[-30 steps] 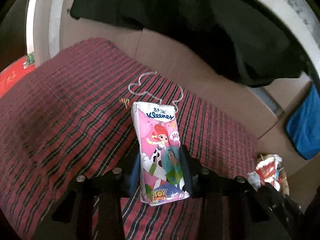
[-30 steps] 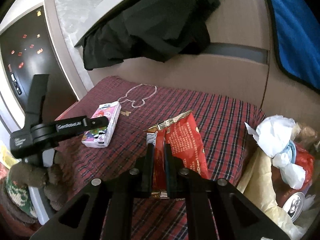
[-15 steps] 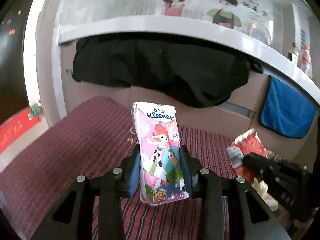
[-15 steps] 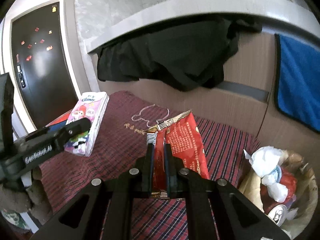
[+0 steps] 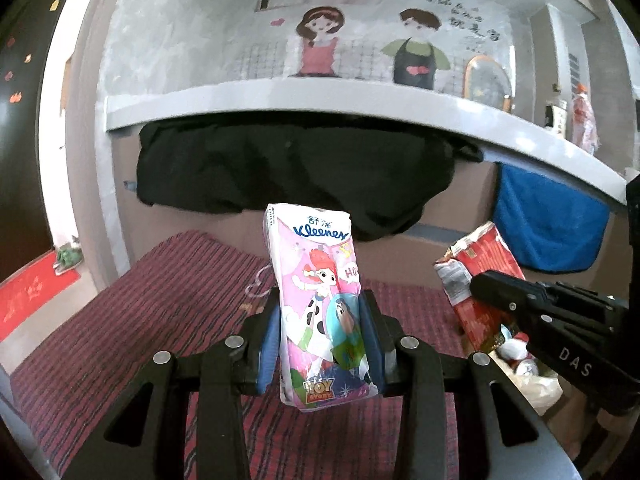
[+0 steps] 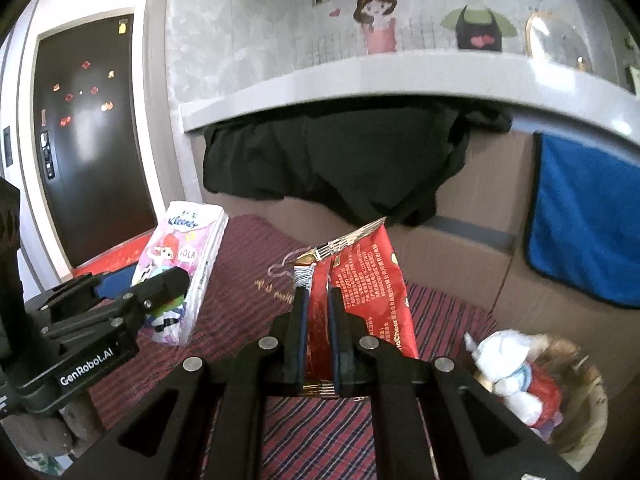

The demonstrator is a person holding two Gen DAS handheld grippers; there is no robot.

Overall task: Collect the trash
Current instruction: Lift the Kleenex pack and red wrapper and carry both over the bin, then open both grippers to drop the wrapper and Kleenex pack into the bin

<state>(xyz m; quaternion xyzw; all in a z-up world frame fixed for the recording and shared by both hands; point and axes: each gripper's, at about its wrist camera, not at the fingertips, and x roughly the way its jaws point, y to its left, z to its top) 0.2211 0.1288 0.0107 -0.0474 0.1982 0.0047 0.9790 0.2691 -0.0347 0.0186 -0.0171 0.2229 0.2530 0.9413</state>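
The left gripper was clamped on a tissue pack, its jaws pressing the pack's two long sides near the lower half. The pack stood upright between them, pink with cartoon figures and a blue brand name at the top, held clear above the plaid cloth.

The right gripper had its jaws nearly together, pinched on a red wrapper. The wrapper rose from the jaws and leaned to the right, its torn silver edge uppermost. In the left wrist view the same wrapper showed at the right, with the right gripper's black body in front of it.

In the right wrist view the left gripper and its pack were at the left, well apart from the wrapper. At the lower right stood a bin beside the cloth, holding crumpled white paper and red scraps.

Behind, a black garment hung under a grey shelf, and a blue towel hung to its right. A dark door stood at the left.
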